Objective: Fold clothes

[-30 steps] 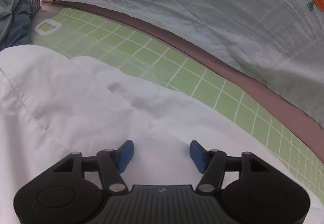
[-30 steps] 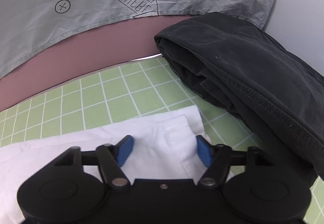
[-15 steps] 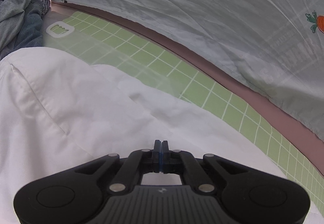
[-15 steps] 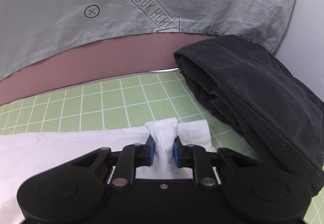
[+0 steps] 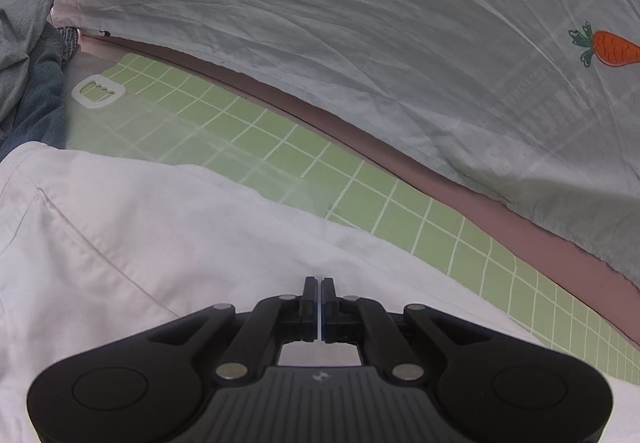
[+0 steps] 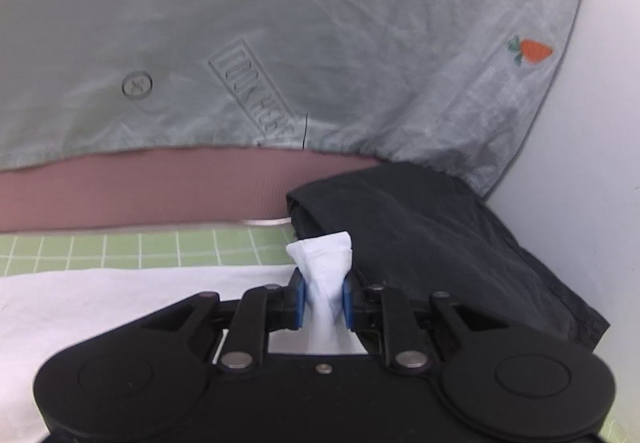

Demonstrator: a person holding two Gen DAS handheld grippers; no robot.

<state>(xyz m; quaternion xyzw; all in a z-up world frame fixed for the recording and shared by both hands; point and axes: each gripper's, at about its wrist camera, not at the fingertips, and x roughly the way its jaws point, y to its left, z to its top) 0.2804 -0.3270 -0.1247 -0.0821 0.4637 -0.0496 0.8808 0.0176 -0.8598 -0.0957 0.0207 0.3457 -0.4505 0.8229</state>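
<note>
Here the left gripper (image 5: pixel 320 291) has its jaws pressed together over the white garment (image 5: pixel 168 243), which is spread across the green grid mat (image 5: pixel 360 187). Only the right view shows the right gripper (image 6: pixel 323 301) pinching a bunched corner of the garment, beside a folded black garment (image 6: pixel 432 235). Only the left view shows a grey-blue clothes heap (image 5: pixel 28 55).
</note>
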